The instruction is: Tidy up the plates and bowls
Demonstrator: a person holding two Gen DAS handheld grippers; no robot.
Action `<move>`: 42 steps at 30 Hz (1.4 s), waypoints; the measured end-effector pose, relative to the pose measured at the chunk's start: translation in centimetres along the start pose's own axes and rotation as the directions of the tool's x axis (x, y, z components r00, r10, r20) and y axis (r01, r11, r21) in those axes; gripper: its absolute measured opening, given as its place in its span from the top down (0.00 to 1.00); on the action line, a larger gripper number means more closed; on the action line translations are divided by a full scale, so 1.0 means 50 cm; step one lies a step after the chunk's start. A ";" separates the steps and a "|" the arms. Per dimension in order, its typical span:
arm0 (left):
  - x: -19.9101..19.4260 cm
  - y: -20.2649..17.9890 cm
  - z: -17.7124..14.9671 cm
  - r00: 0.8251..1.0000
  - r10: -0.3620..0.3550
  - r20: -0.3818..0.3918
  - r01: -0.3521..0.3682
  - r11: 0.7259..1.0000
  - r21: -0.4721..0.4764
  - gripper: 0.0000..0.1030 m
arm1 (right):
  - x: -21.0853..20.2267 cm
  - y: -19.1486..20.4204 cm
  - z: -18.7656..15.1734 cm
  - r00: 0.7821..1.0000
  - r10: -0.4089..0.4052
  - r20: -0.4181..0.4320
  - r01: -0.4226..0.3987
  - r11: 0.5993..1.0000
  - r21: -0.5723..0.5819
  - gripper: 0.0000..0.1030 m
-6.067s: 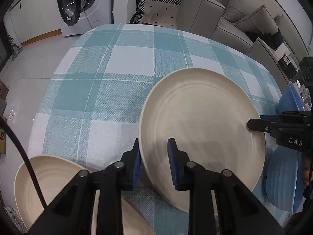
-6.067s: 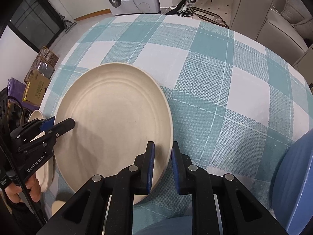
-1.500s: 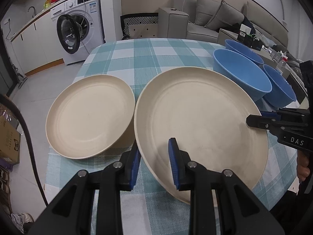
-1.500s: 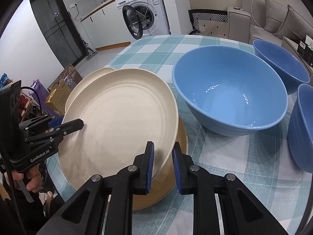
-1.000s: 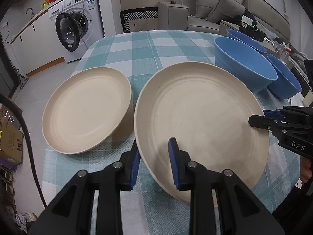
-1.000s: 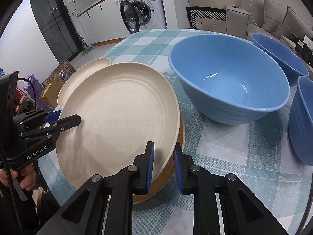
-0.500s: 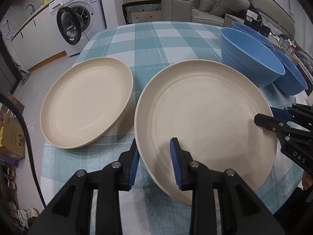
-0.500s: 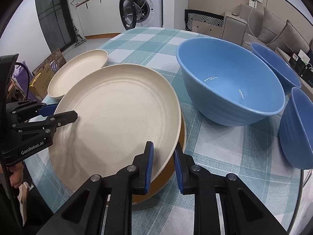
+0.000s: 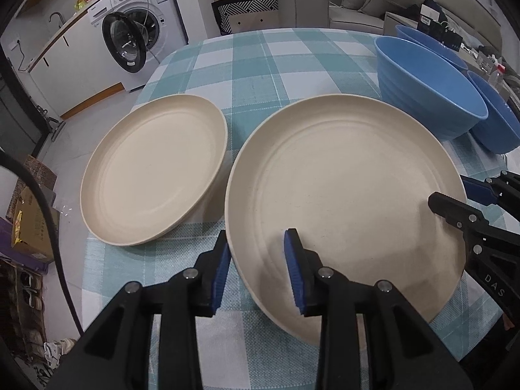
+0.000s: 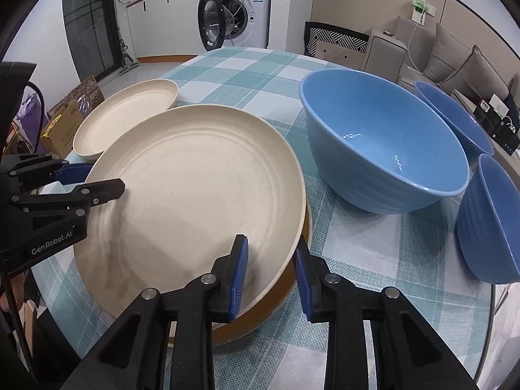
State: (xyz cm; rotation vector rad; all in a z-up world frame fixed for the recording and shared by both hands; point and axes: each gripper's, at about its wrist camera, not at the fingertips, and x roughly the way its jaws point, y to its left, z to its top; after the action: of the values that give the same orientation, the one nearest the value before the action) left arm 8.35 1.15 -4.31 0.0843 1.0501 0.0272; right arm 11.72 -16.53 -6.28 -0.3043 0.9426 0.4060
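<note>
Now both pairs of fingers are opening, the left gripper (image 9: 256, 269) and right gripper (image 10: 271, 274) each straddling opposite rims of the large cream plate (image 10: 195, 195), pads slackening off it, apparently because it already rests on another plate near the tabletop's (image 10: 373, 260) near edge. Beyond lie a second cream plate (image 9: 152, 172) and three blue bowls (image 10: 383, 143). "GenRobot.AI" and "DAS" show on the grippers.

A white washer (image 9: 136, 44) with its door open stands beyond the worktop's (image 9: 260, 61) far-left corner; a grey sofa (image 10: 461, 55) lines the far-right wall.
</note>
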 end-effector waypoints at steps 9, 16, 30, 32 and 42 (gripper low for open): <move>0.000 -0.003 0.000 1.000 0.019 0.005 -0.019 1.000 0.012 0.68 | -0.002 -0.004 -0.001 1.000 0.001 -0.002 -0.001 1.000 -0.013 0.72; -0.001 -0.006 -0.001 0.999 0.033 0.014 -0.033 0.999 0.026 0.67 | -0.005 0.002 -0.002 1.000 -0.008 -0.002 0.008 1.000 -0.026 0.71; 0.010 -0.010 -0.013 1.000 -0.005 -0.004 0.005 0.999 0.035 0.59 | -0.016 0.014 -0.005 0.999 -0.023 0.029 0.024 0.998 -0.060 0.55; 0.011 -0.006 -0.014 1.000 -0.013 -0.006 0.014 1.000 0.027 0.57 | -0.014 0.016 -0.004 1.000 -0.014 0.026 0.015 0.998 -0.063 0.53; -0.012 0.015 -0.014 0.997 -0.062 0.041 0.062 0.998 0.003 0.49 | -0.023 0.010 0.000 0.994 0.096 0.044 -0.095 0.995 -0.037 0.21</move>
State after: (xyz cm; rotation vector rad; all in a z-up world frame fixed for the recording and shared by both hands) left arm 7.44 1.91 -4.08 0.0534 1.0116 -0.0315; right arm 10.87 -16.31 -5.37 -0.2816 0.9087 0.5158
